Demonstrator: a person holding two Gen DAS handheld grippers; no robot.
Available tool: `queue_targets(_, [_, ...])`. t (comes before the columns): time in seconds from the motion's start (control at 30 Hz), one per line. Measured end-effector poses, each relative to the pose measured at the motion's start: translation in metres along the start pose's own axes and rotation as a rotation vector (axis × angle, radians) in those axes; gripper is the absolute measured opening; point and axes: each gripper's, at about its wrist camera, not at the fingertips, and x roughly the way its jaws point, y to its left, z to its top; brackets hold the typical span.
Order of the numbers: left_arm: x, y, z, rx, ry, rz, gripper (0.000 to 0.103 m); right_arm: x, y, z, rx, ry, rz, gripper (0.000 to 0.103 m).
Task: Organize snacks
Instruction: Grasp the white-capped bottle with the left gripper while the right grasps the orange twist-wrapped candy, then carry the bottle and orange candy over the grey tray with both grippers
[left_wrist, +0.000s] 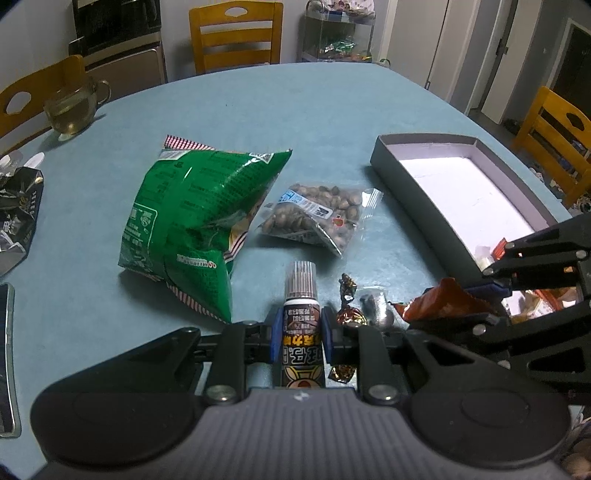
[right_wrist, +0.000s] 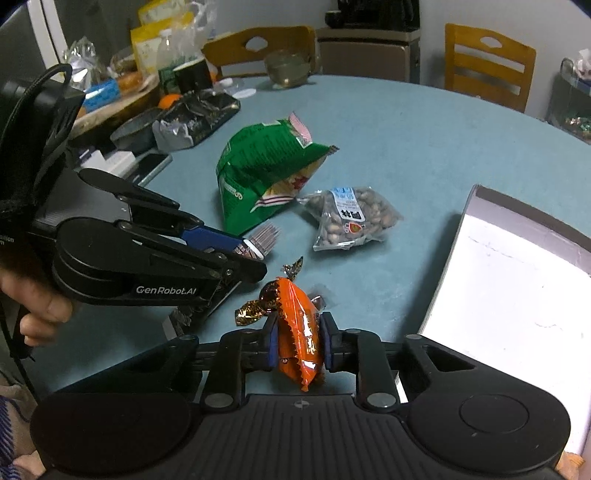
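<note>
Spreading under everything is the blue table (left_wrist: 332, 107), and on its right side lies the grey box (left_wrist: 417, 184), open and tilted toward us — we judge it the place where the snacks are meant to end up, since some wrappers already show at its near end. Next in size is the green chip bag (left_wrist: 199, 221), lying slack near the table's middle with the clear bag of nuts (left_wrist: 317, 218) just beside it, both untouched and well apart from the box.

Closer in, our left gripper (left_wrist: 298, 338) is clamped on a slim stick packet (left_wrist: 301, 325), its striped end poking forward past the pads; holding it lengthwise should let it slide into the box flat. Our right gripper (right_wrist: 298, 341) is squeezed on an orange snack packet (right_wrist: 297, 325), gripped across its middle — a soft pouch, so likely to crumple.

Smallest are the loose candies: a gold-wrapped candy (left_wrist: 347, 306) and a silver one (left_wrist: 375, 304) sit on the table between the two grippers.
</note>
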Motion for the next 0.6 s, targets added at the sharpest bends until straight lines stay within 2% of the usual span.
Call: queue_targets(0.6, [-0.031,0.003,0.001,-0.005,-0.067,-0.011,0.017,-0.016,0.002,0.0,0.047,-0.07,-0.018,0.023])
